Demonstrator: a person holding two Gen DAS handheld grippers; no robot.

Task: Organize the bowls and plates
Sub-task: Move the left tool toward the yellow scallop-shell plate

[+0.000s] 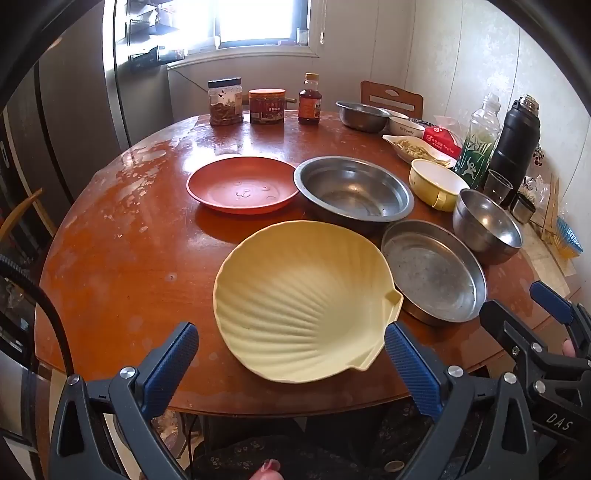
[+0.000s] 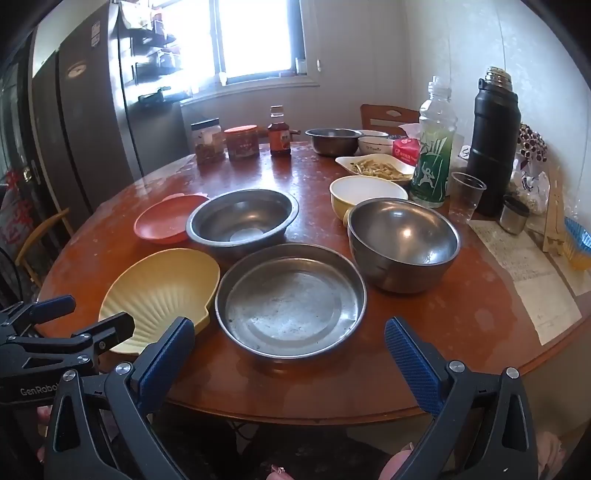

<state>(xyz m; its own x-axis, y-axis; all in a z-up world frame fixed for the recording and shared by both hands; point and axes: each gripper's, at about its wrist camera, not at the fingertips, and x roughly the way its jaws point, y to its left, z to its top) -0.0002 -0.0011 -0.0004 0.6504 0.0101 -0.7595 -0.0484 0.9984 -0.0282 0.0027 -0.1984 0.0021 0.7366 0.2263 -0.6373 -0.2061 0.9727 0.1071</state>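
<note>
Right wrist alone shows paper sheet (image 2: 532, 273) by steel bowl (image 2: 402, 240).

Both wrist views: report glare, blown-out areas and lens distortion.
Left wrist: window blown out white, glare streaks across the table, round table edge bowed by the fisheye, dark corners. Right wrist: window likewise overexposed, a bright highlight inside the deep steel bowl, walls curved.

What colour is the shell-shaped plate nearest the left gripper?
Pale yellow, with fan-like ribs; the shell-shaped plate shows best in the left wrist view.
</note>
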